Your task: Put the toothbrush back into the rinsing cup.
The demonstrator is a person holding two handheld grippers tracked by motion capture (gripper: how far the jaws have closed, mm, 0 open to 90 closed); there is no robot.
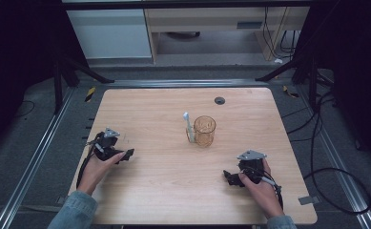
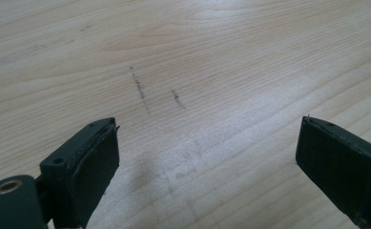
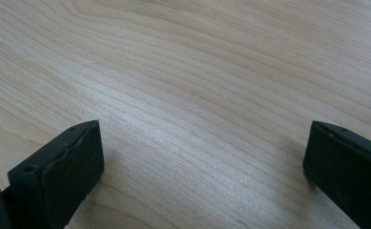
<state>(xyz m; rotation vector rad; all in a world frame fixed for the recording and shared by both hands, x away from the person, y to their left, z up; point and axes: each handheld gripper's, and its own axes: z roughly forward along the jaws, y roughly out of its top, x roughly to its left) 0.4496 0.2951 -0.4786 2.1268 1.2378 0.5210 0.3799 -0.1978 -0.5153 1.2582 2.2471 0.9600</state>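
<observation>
Nearest the person, the left gripper [image 1: 126,155] and right gripper [image 1: 228,177] rest low on the wooden table [image 1: 164,191], jaws spread wide and grasping nothing, each pointing inward. Farther off, mid-table, an amber glass [image 1: 204,130] stands upright; just beside it, a pale spoon [image 1: 188,127] stands nearly vertical, bowl up.

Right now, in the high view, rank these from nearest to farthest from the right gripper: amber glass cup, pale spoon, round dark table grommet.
From the right gripper:
1. Amber glass cup, table centre.
2. Pale spoon, against the cup's left side.
3. Round dark table grommet, near the far edge.
</observation>
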